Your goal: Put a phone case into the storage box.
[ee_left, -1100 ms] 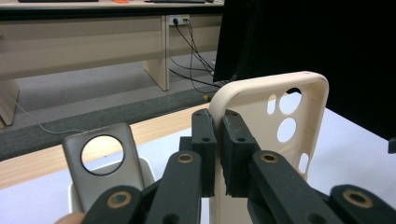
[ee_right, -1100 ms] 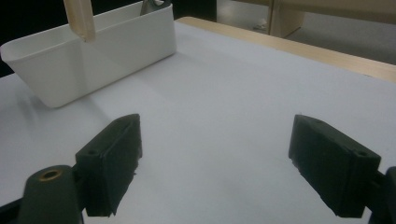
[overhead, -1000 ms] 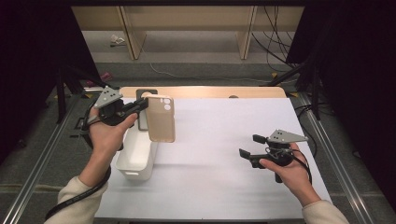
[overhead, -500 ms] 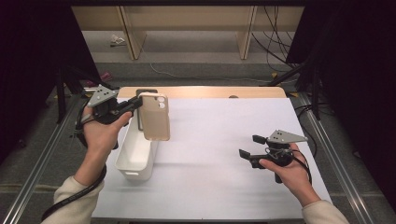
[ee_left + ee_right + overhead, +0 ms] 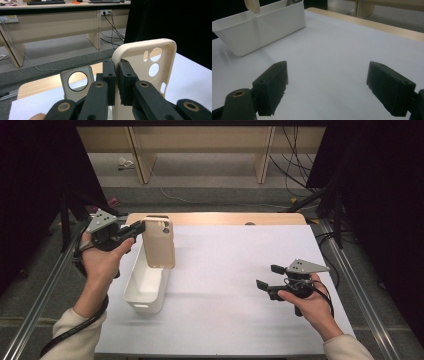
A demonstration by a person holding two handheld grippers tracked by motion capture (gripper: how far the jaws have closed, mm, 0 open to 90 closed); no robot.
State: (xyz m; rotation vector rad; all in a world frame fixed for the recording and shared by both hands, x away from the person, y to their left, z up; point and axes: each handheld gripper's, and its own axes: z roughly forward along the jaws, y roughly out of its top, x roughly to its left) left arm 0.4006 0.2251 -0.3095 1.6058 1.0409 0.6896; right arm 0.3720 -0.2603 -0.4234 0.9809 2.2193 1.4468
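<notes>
The beige phone case (image 5: 159,243) hangs upright in the air directly above the far end of the white plastic bin (image 5: 131,287), its lower edge just over the bin's rim and not yet inside it. The left gripper (image 5: 141,227) has it clamped by one side edge near the camera cut-outs; in the left gripper view the two black pads press on the case wall (image 5: 143,65) from both sides. Beyond the bin's far end a grey phone case (image 5: 77,81) with a round hole shows; whether it stands inside the bin or behind it cannot be told.

Judged from this, the pick-up is done and the carry has reached the bin; what is left is to lower the beige case into the bin and let go.

The right gripper (image 5: 267,276) rests well to the right of the bin, low over the white table cover (image 5: 225,260), its jaws spread wide with nothing between them.
</notes>
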